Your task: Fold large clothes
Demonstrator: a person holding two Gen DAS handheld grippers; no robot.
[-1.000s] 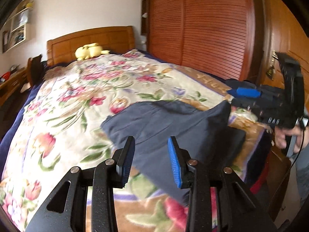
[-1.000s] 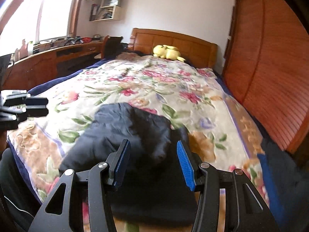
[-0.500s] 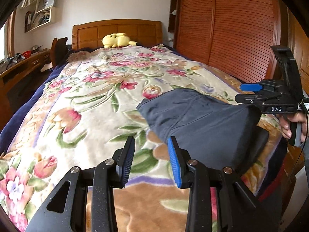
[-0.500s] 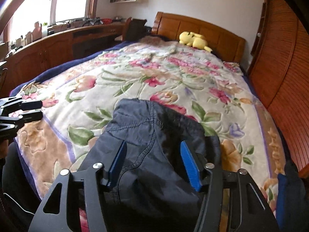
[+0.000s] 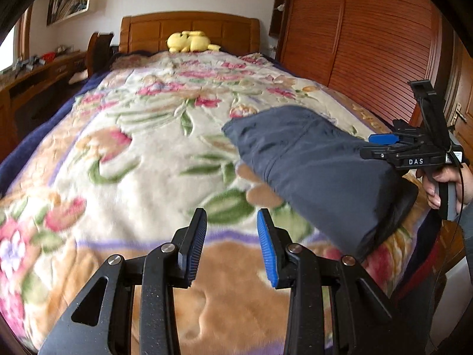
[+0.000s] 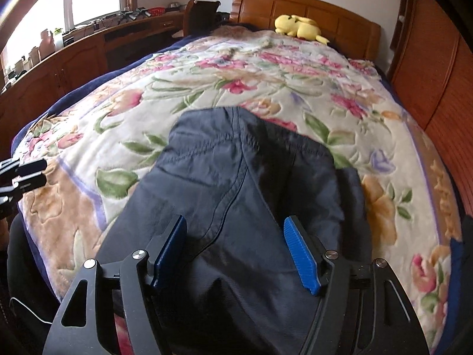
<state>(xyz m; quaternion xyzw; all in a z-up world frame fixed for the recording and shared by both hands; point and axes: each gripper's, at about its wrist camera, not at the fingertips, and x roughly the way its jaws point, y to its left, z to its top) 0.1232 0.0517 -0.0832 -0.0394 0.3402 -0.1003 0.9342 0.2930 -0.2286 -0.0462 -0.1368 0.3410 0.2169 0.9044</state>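
Both tongs are released: my left tongs [image 5: 231,244] hang with a narrow gap over bare blanket near the foot edge of the bed [image 5: 88,124], nothing between the pads. My right tongs [image 6: 236,251] have just been opening and now stand wide above the dark blue garment [image 6: 236,171], their pads clear of the cloth. That garment lies folded in a thick bundle at the foot of the bed, toward its right corner. A yellow plush toy [image 5: 190,41] rests by the headboard.

Dark navy garment [image 6: 236,183] folded, lying on bed.
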